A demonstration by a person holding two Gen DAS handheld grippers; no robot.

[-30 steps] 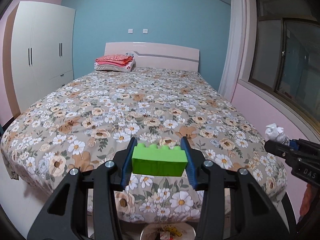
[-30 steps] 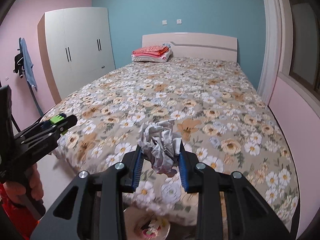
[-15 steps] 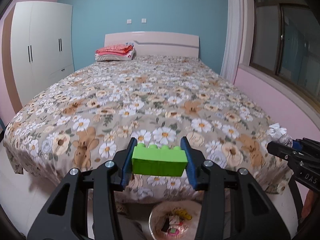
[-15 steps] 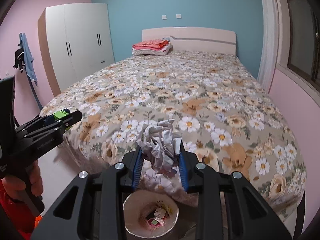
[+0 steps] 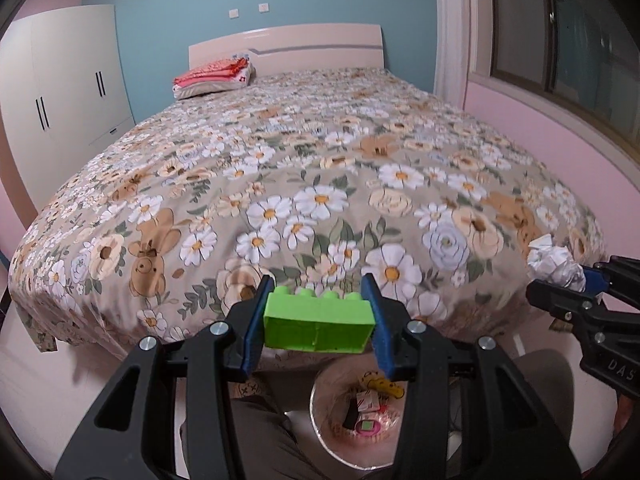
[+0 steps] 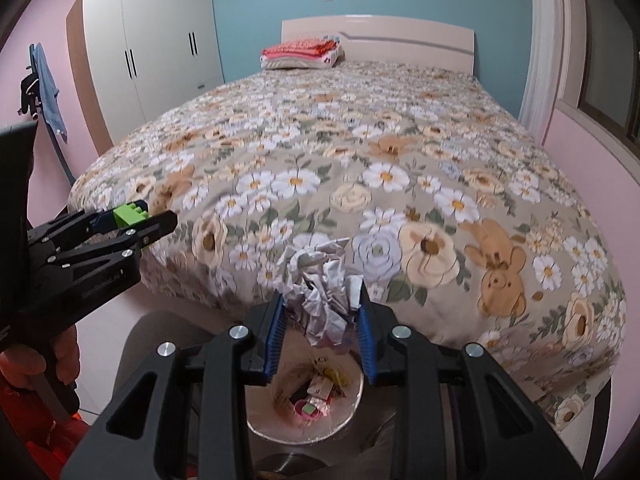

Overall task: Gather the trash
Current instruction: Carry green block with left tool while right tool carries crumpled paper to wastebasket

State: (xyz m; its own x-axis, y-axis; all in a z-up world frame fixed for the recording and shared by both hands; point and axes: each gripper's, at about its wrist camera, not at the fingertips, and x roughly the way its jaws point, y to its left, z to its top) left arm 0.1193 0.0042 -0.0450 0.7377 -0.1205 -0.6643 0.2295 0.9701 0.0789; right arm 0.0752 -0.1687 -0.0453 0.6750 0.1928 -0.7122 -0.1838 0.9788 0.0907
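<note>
Reading "DAS" on right tongs [image 5: 560, 280]; remaining print on both too blurred.

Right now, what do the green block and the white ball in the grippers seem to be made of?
Green block: probably hard plastic with a matte finish; it has moulded studs, straight edges and even colour. White ball: likely crumpled paper, matte, with sharp creases and grey shadowed folds, squeezed between the pads.
</note>
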